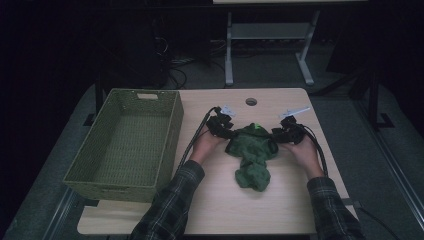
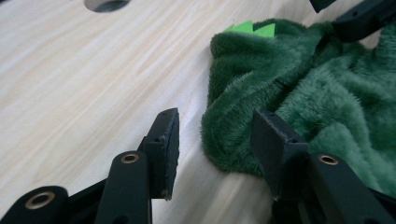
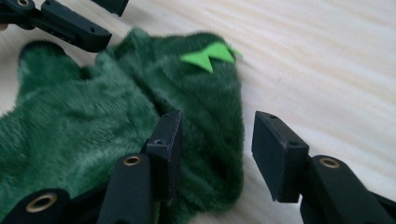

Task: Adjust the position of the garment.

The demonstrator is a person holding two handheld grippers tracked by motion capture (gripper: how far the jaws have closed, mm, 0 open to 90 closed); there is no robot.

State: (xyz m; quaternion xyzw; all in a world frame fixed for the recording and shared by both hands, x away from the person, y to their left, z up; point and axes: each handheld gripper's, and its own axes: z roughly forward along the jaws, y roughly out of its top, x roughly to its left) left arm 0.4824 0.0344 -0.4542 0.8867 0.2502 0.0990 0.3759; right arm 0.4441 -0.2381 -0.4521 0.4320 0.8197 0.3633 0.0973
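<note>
A dark green plush cloth [image 1: 252, 155] with bright green felt spikes [image 1: 256, 126] lies crumpled on the wooden table [image 1: 280, 200]. My left gripper [image 1: 231, 135] sits at its upper left edge and my right gripper [image 1: 276, 135] at its upper right edge. In the left gripper view the jaws [image 2: 217, 149] stand open astride the cloth's [image 2: 299, 88] folded edge, the left pad clear of it. In the right gripper view the open jaws [image 3: 217, 149] straddle the cloth's [image 3: 93, 126] other edge, with a gap to the right pad. The spikes [image 3: 208, 55] lie just beyond.
A woven green basket [image 1: 170, 135] stands empty at the table's left side. A round cable hole [image 1: 251, 101] sits near the far edge. Beyond the table are metal desk legs [image 1: 229, 50] and cables on the floor.
</note>
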